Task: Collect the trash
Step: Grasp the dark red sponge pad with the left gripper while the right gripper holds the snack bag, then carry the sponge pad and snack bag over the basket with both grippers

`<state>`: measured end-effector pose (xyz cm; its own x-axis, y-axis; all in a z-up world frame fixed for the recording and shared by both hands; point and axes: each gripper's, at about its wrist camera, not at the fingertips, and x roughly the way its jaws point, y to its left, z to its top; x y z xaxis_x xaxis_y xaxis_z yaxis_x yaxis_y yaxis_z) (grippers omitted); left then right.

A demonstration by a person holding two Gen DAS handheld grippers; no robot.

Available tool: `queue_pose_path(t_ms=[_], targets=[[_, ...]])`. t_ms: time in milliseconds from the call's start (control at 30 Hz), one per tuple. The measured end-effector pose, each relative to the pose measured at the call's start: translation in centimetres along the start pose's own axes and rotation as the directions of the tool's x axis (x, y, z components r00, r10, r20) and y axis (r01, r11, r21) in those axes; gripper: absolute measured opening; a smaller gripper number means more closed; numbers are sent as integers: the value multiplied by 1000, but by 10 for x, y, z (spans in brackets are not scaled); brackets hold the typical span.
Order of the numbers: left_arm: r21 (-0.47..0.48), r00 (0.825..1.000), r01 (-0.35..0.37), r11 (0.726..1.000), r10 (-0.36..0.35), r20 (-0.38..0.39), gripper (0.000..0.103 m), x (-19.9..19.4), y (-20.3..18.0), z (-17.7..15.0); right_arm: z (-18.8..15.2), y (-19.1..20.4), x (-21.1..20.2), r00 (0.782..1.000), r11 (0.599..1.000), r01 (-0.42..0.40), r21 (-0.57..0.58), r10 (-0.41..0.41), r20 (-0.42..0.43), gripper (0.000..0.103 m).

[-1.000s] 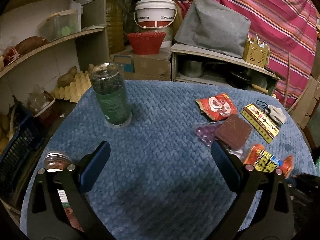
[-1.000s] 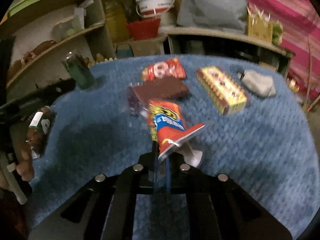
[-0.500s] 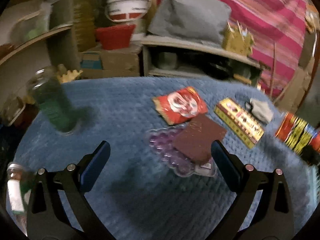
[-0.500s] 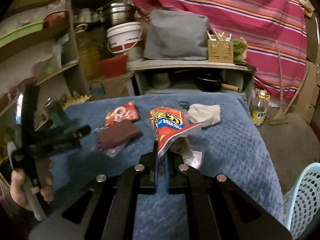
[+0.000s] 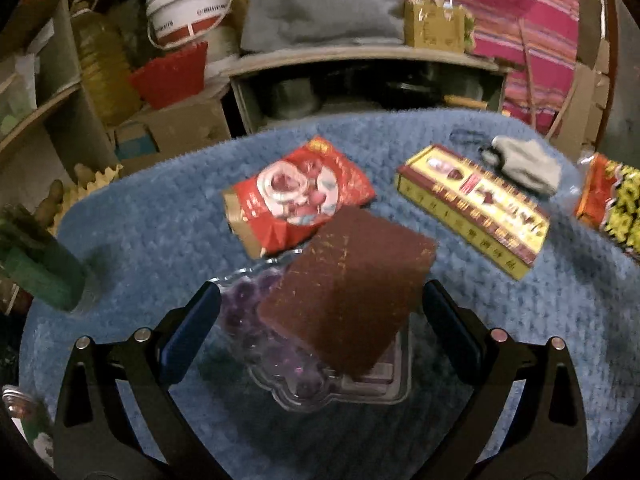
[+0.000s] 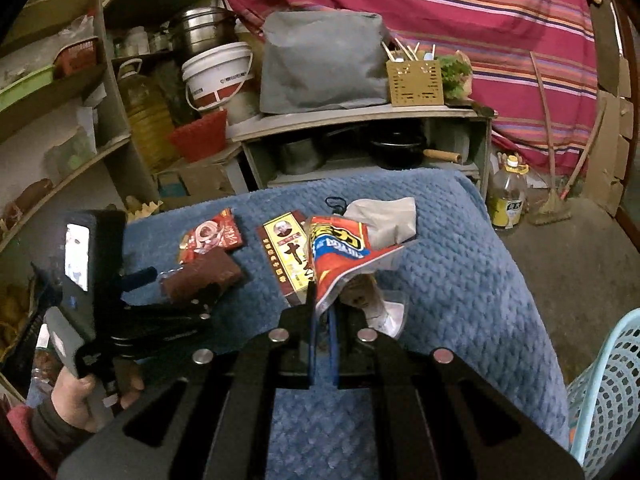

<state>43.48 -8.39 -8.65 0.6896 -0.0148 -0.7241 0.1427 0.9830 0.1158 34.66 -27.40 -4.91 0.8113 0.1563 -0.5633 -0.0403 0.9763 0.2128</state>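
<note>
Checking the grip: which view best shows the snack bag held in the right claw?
Right wrist view: the red snack bag is sharp, pinched by the right claw. Left wrist view shows only part of it, blurred at the edge.

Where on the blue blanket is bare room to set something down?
Bare blue blanket lies right of the yellow-and-maroon box, toward the light-blue basket. Bare, too, between the green jar and red snack packet. The wrappers crowd the middle.

A pink striped cloth (image 6: 460, 20) hangs across the back wall. Before it stands a low wooden cabinet (image 6: 360, 136) with a grey bag (image 6: 320, 68) on top and a dark pan inside. To the left, wooden shelves (image 6: 52, 120) hold clutter beside a white bucket (image 6: 218, 76). The floor (image 6: 580, 260) is bare grey; the light is dim
</note>
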Motion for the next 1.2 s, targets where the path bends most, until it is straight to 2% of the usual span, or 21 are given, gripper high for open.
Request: queue_pose_path(t_ms=[100,167,267,367,467,567,767,867,933,1033,1133,1200], targets=[[-19,1000,25,1000,-25,-5,96,2,4,1,1,1,2,1000,1000,5,-3,-5,-3,5],[-26,999,48,999,-48,1,84,1,5,1,1,2,3,1000,1000,4,-9,-4,-6,5],[-3,998,63,998,-63,10,75,-2,0,-1,1,2,3,1000,1000,4,-15,-4,-8,5],[11,999,30,999,-30,41,75,-9,-5,-2,1,0,3,1000,1000,9,-16,-9,-7,5],[-3,996,38,999,-38,83,75,-28,-5,-2,0,-3,1,1000,1000,12,-13,-12,0,5],[-3,991,4,1000,-3,131,75,-49,-4,-2,-1,-2,0,1000,999,22,-23,-22,3,5],[-76,978,-35,997,49,203,75,-103,11,-10,-1,6,-12,999,999,18,-47,-17,31,5],[-118,967,-85,989,111,231,75,-132,19,-21,-5,11,-22,999,997,25,-67,-22,46,5],[-151,958,-109,982,144,248,75,-154,25,-30,-8,13,-35,998,996,29,-81,-24,59,5],[-193,954,-104,976,153,257,75,-180,31,-39,-7,15,-67,995,996,34,-89,-25,100,5],[-205,945,-121,971,176,275,75,-201,28,-46,-7,10,-90,994,995,28,-92,-18,112,5],[-212,942,-118,970,176,285,75,-213,22,-48,-11,5,-109,992,991,57,-117,-42,119,5]])
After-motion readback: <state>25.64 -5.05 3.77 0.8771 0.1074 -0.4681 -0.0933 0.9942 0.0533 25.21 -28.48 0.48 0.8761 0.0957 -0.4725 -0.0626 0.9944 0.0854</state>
